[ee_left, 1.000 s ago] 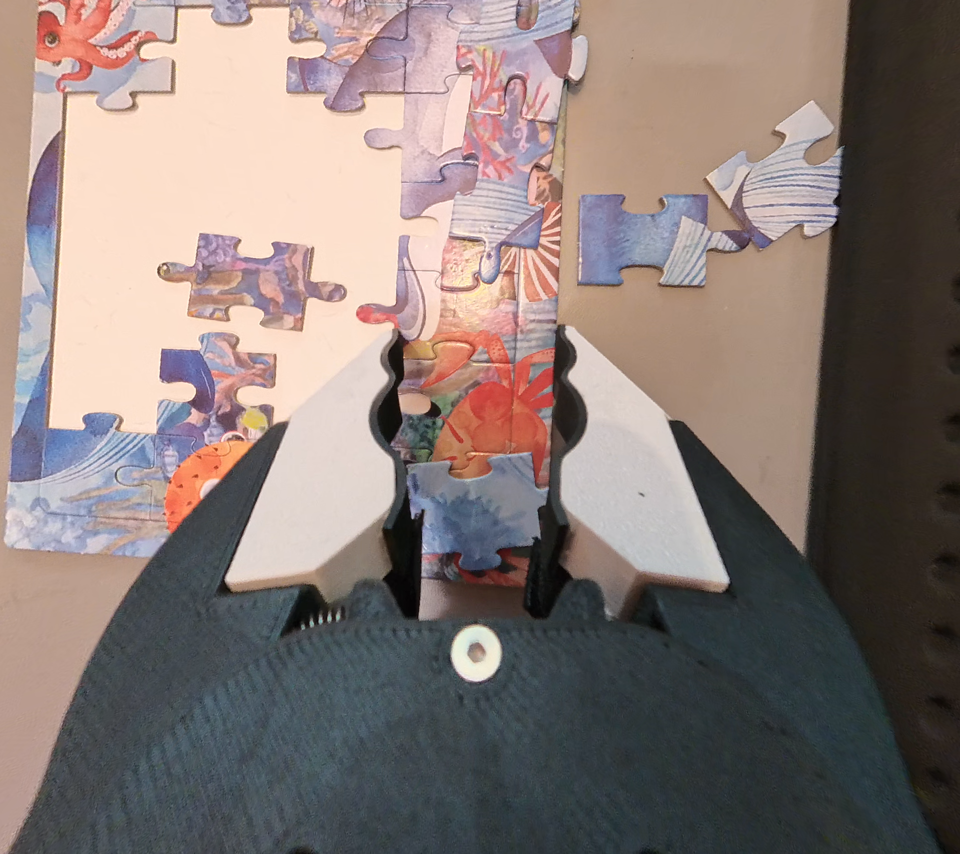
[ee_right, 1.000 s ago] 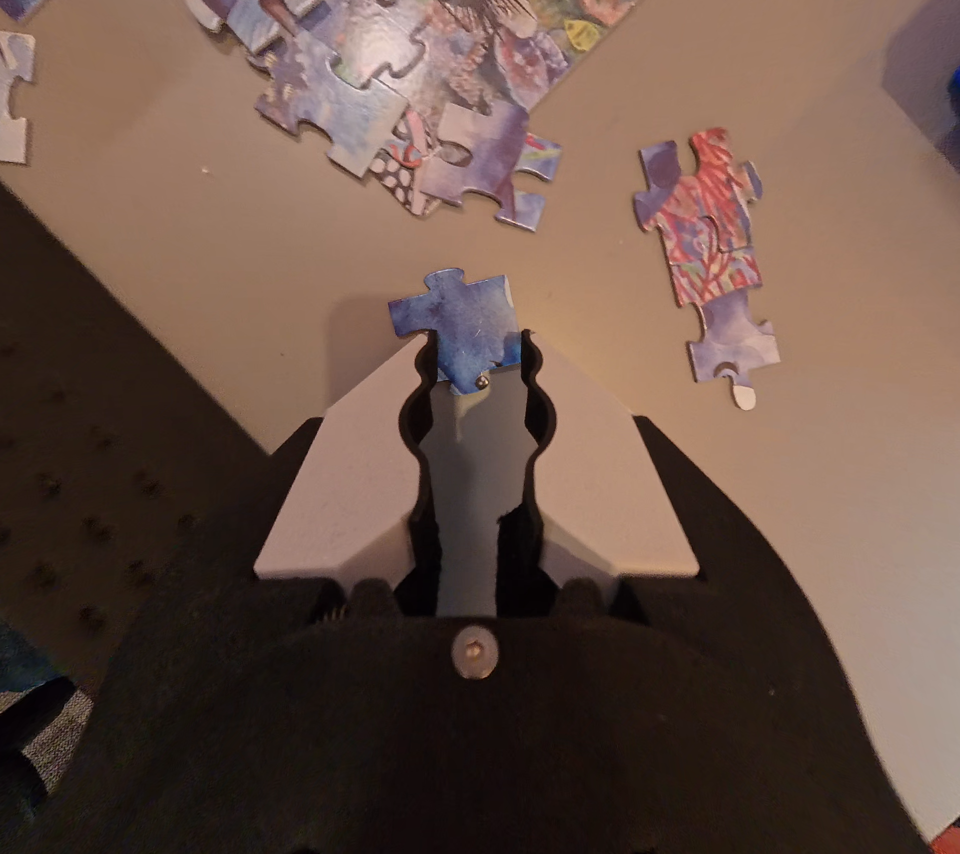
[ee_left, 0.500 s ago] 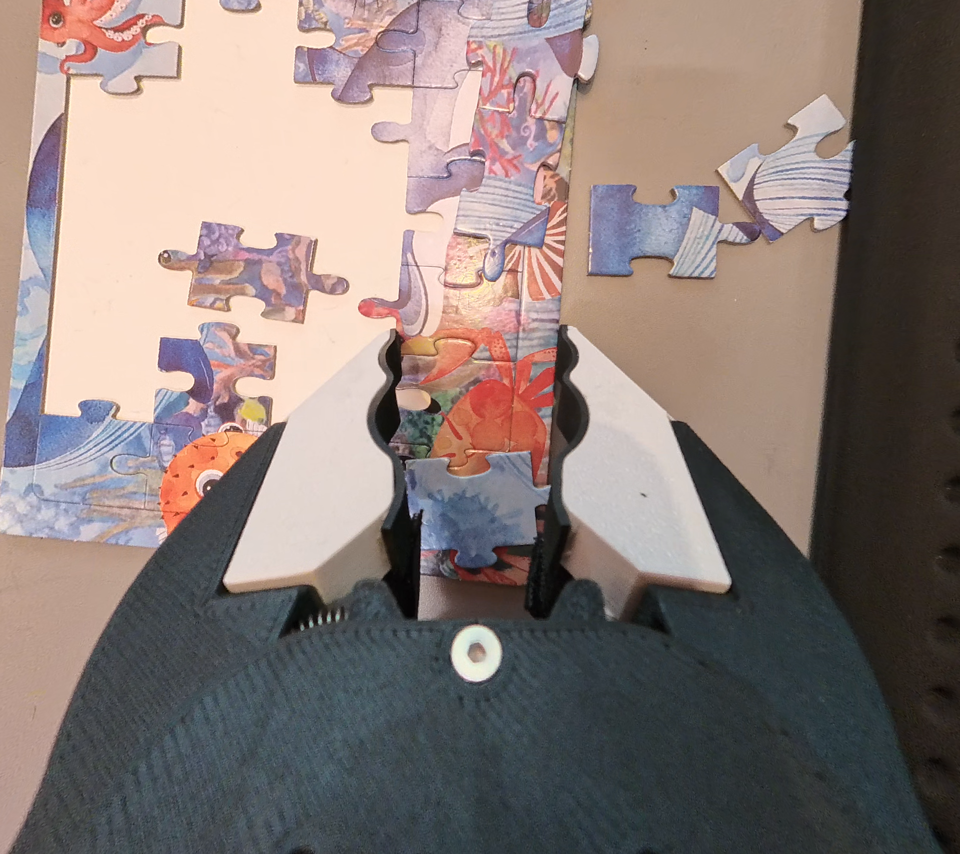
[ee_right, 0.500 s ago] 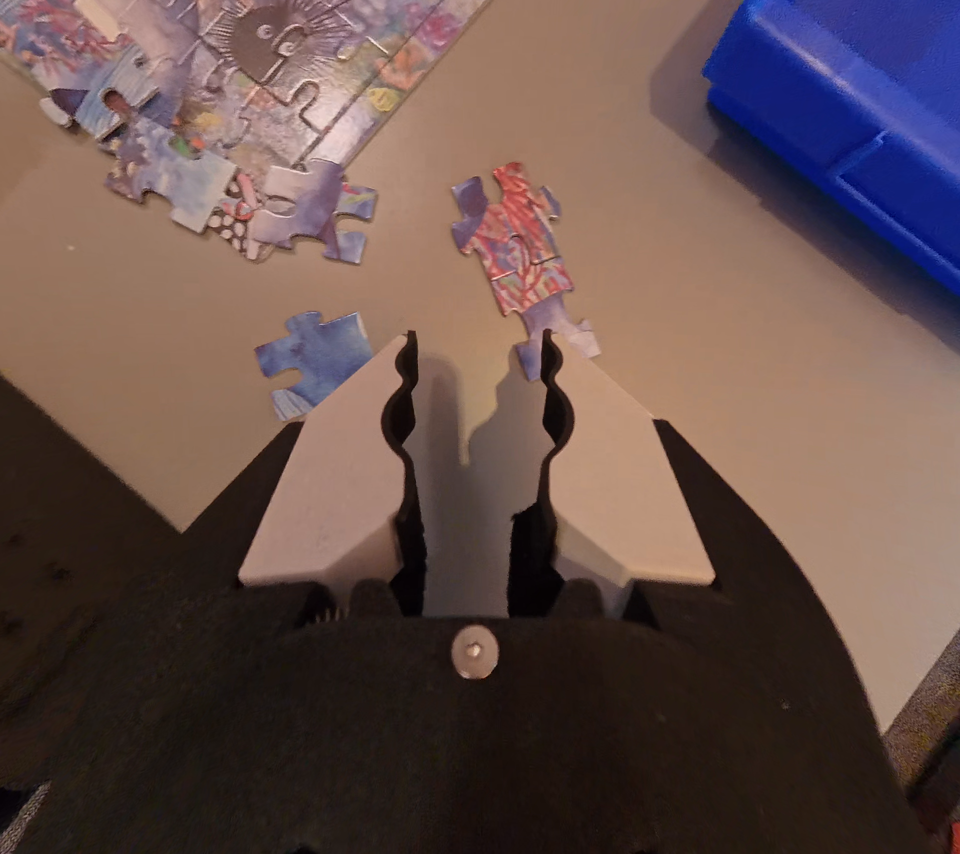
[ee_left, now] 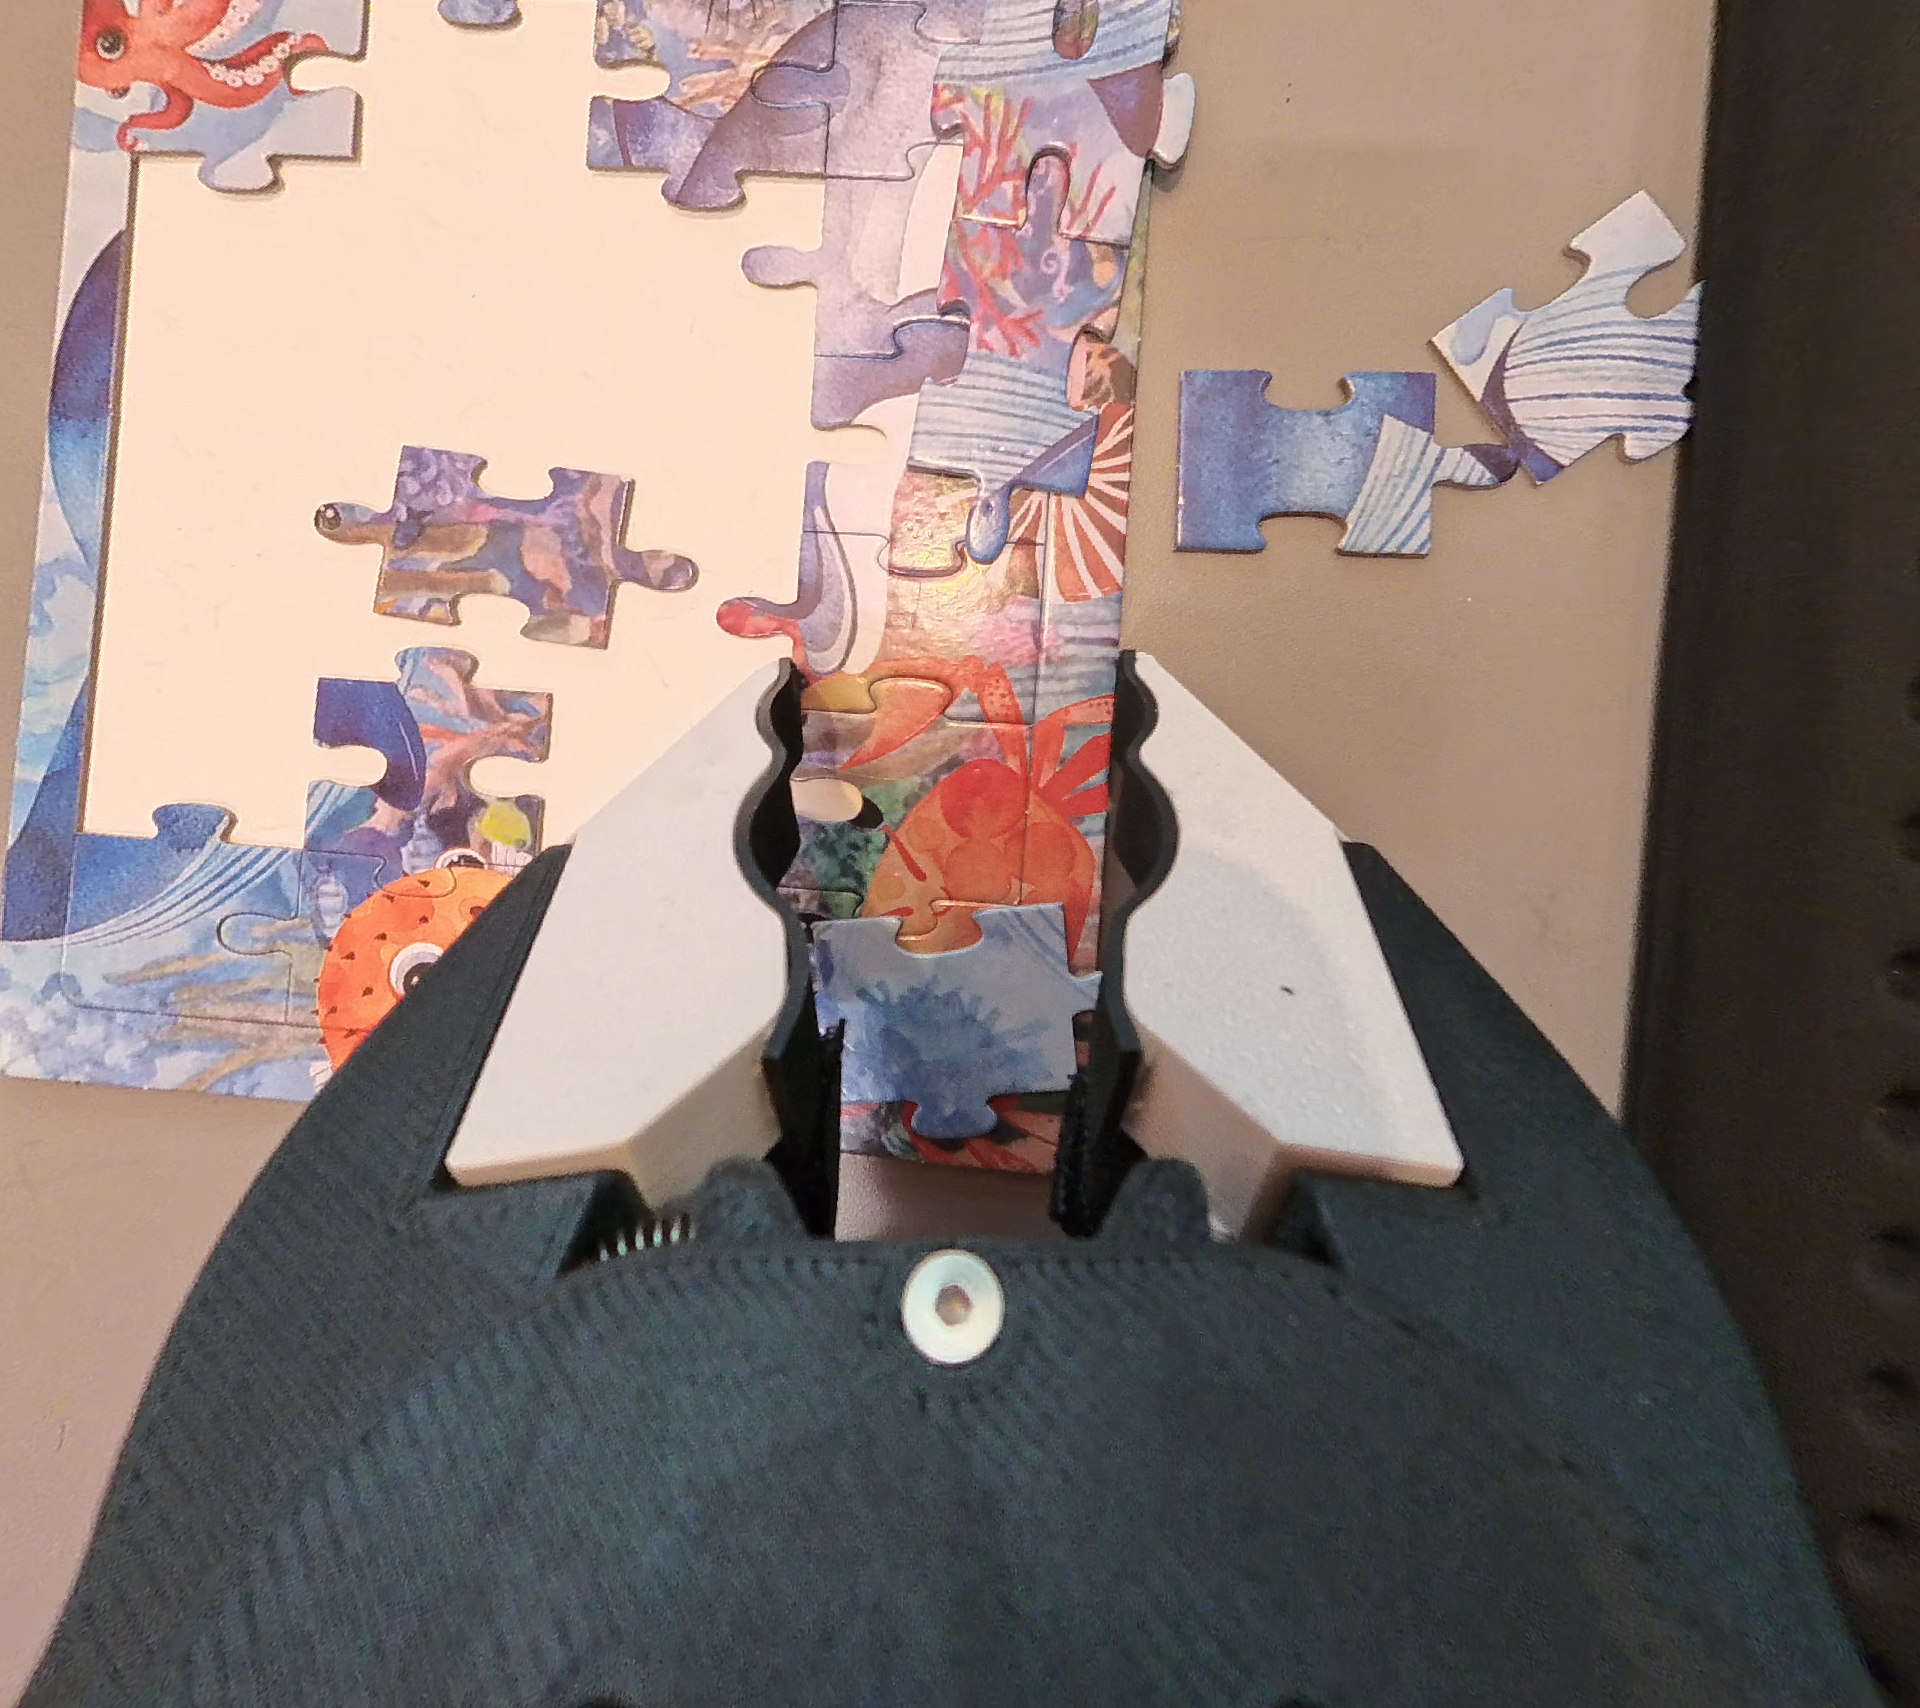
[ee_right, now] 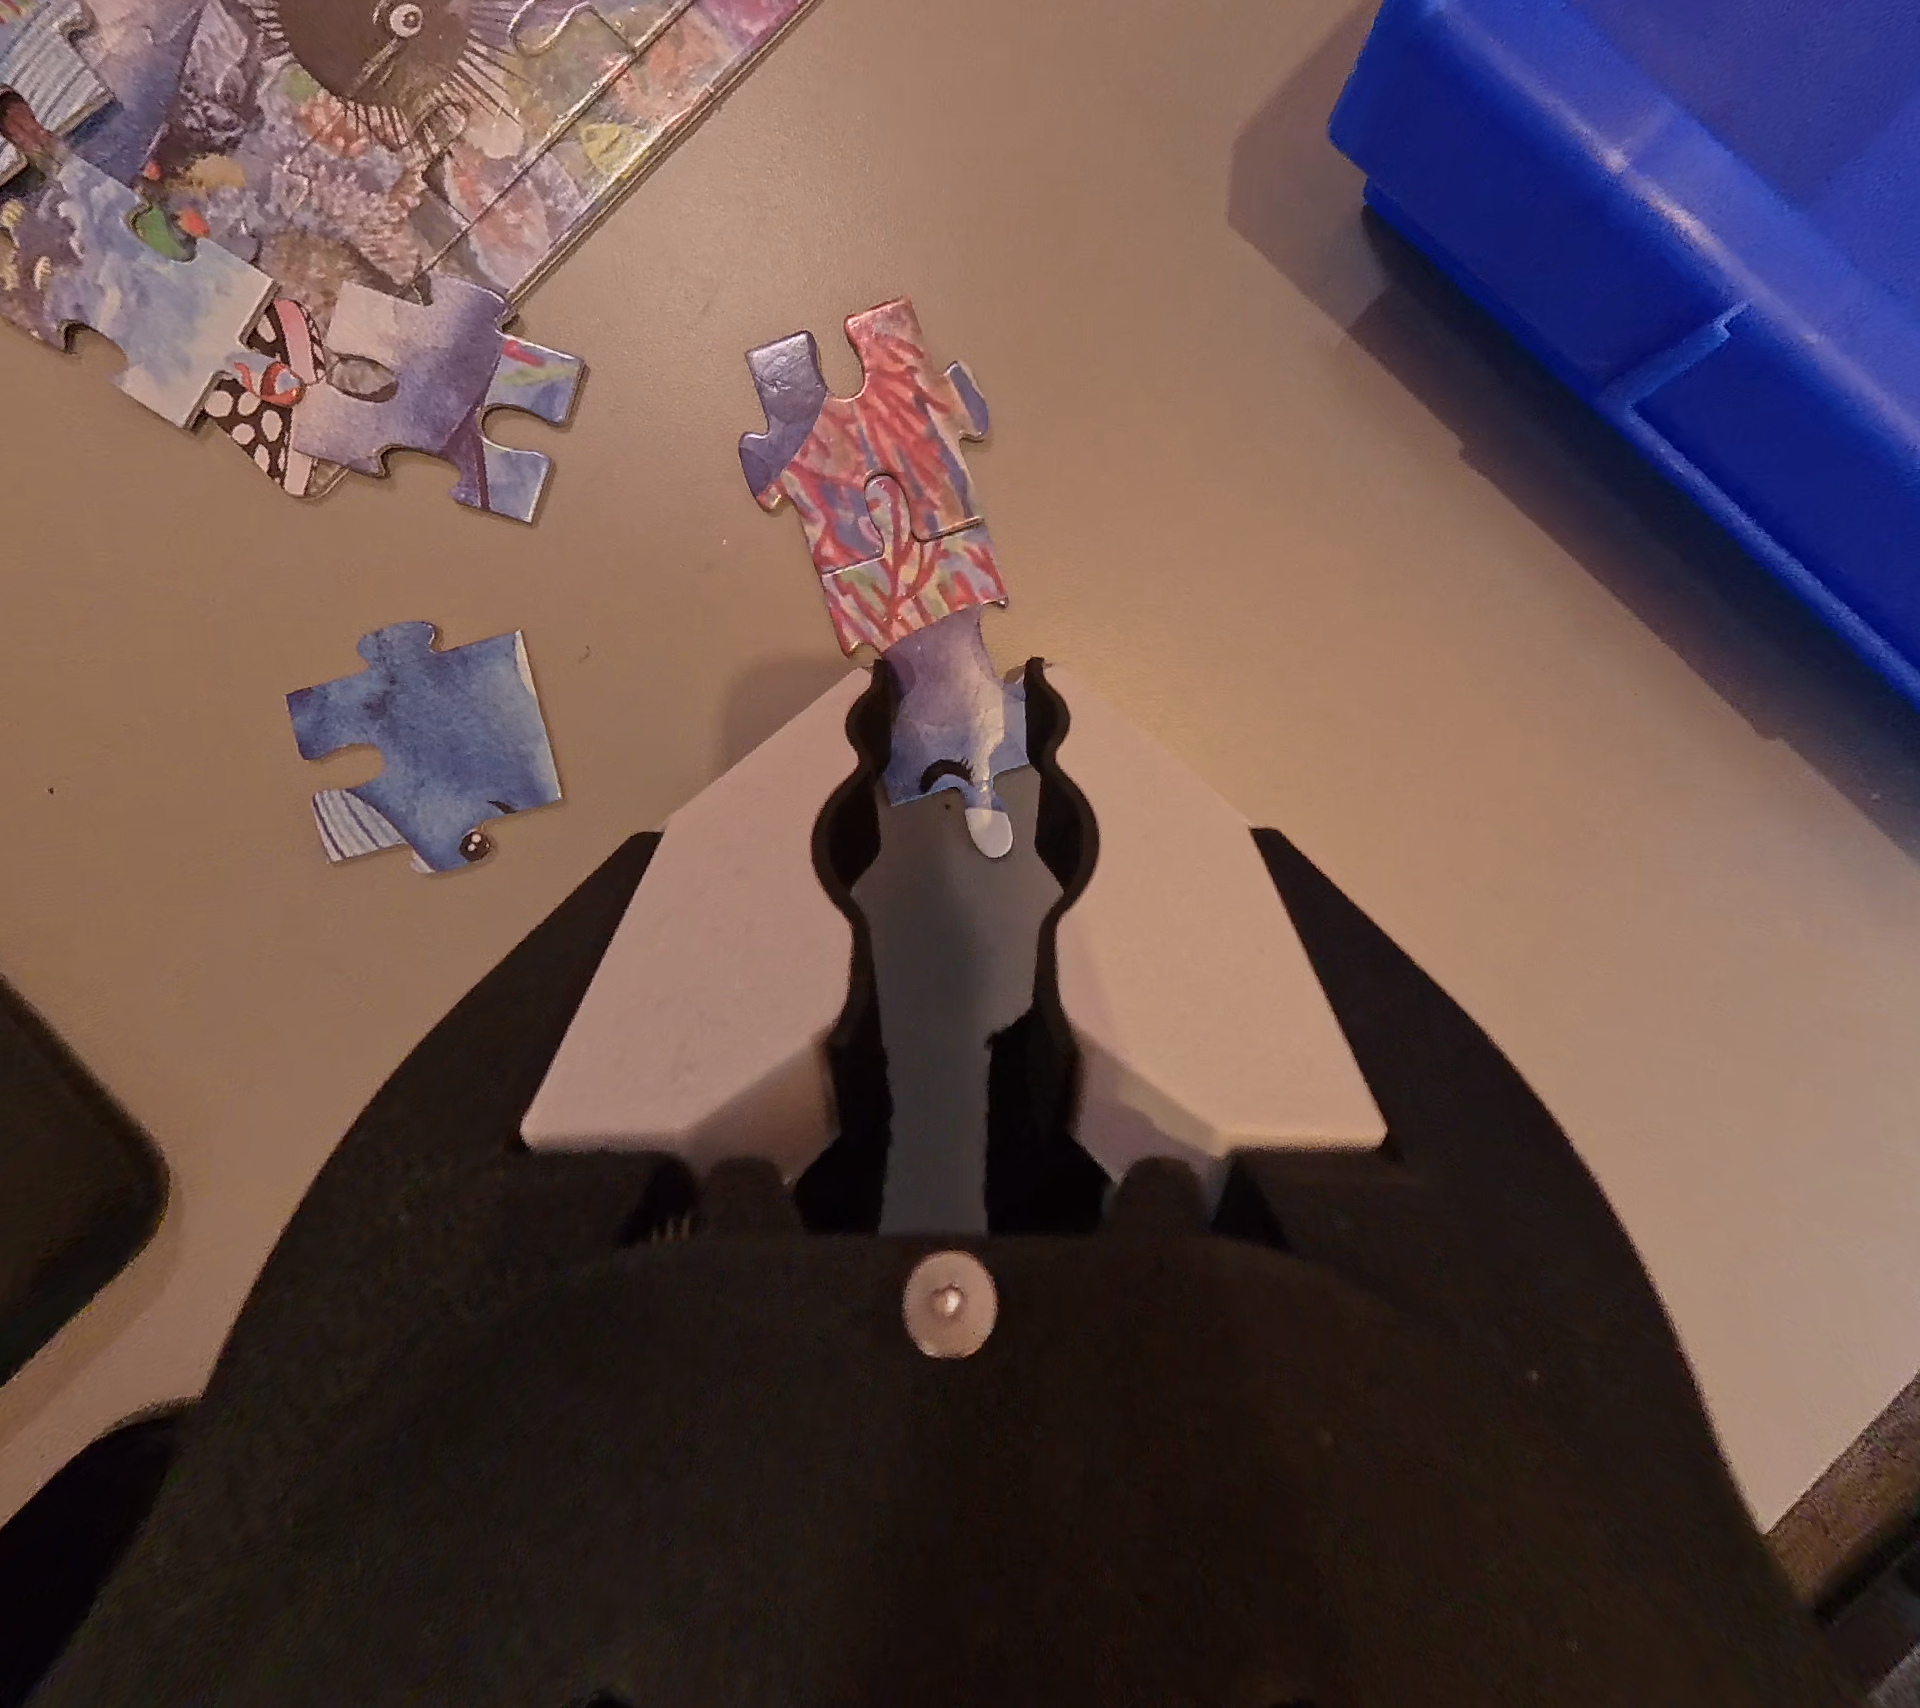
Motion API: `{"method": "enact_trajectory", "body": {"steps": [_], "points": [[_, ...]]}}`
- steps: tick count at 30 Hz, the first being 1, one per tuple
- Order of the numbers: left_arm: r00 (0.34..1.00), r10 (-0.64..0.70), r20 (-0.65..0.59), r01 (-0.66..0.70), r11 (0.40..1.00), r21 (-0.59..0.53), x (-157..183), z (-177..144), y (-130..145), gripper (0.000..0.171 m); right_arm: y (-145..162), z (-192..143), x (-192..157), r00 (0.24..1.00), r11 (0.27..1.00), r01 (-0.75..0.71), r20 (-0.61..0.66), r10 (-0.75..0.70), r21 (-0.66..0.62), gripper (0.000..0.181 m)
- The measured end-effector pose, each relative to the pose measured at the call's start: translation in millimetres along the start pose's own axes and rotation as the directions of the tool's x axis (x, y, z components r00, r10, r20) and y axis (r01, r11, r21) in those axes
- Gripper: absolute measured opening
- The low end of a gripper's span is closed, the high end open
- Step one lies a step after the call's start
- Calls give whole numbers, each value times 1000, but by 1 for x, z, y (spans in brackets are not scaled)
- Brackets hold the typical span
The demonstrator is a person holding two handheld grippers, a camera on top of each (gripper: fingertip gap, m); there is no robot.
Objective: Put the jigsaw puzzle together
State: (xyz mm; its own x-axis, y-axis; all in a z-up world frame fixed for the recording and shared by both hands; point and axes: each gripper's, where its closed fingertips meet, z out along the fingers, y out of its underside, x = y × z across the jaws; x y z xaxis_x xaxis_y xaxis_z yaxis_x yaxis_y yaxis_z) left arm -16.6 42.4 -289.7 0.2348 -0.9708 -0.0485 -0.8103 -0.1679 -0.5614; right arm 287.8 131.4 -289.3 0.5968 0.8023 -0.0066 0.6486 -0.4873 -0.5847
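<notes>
Beige tabletop [ee_right: 1195,432], blue bin [ee_right: 1662,131]

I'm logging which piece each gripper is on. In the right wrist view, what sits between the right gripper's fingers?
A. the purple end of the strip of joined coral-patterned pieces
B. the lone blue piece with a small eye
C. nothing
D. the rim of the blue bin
A: the right gripper straddles the purple end of the coral-patterned strip; the lone blue piece lies off to its left.

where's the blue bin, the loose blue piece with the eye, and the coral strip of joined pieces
blue bin [ee_right: 1621,131]: right wrist view, on its near rim
loose blue piece [ee_right: 436,739]: right wrist view, on its middle
coral strip [ee_right: 883,474]: right wrist view, on its red coral print
</notes>
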Motion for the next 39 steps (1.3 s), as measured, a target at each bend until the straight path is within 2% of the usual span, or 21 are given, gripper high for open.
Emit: {"method": "enact_trajectory", "body": {"steps": [8, 14, 15, 17, 21, 24, 26, 29, 33, 39], "points": [[1000, -4, -4, 4, 1000, -1, 0, 0, 0, 59, -5, 4, -1, 999, 998, 51, 8, -51, 32, 30], [1000, -4, -5, 4, 1000, -1, 0, 0, 0, 59, -5, 3, 0, 998, 998, 56, 21, -57, 34, 21], [1000, -4, -4, 3, 1000, -1, 0, 0, 0, 59, -5, 3, -3, 997, 997, 63, 37, -64, 35, 7], [1000, -1, -4, 1, 1000, -1, 0, 0, 0, 59, -5, 3, -4, 997, 997, 71, 30, -72, 43, 0], [1000, 0, -5, 0, 1000, -4, 0, 0, 0, 59, -4, 2, -7, 997, 997, 56, 50, -59, 48, 8], [1000, 0, -6, 0, 1000, -5, 0, 0, 1, 59, -9, 2, 0, 999, 997, 49, 10, -50, 55, 37], [1000, 0, -7, 0, 1000, -5, 0, 0, 1, 59, -9, 4, 4, 998, 998, 56, -5, -55, 36, 45], [1000, -2, -7, 2, 1000, -5, 0, 0, 1, 59, -10, 8, 4, 998, 998, 50, 28, -51, 32, 42], [1000, -2, -7, 2, 1000, -5, 0, 0, 1, 59, -10, 9, 3, 997, 998, 40, 60, -42, 41, 26], [1000, -4, -10, 4, 1000, -5, 0, 0, 1, 59, -9, 8, 0, 998, 998, 36, 56, -39, 57, 26]]}}
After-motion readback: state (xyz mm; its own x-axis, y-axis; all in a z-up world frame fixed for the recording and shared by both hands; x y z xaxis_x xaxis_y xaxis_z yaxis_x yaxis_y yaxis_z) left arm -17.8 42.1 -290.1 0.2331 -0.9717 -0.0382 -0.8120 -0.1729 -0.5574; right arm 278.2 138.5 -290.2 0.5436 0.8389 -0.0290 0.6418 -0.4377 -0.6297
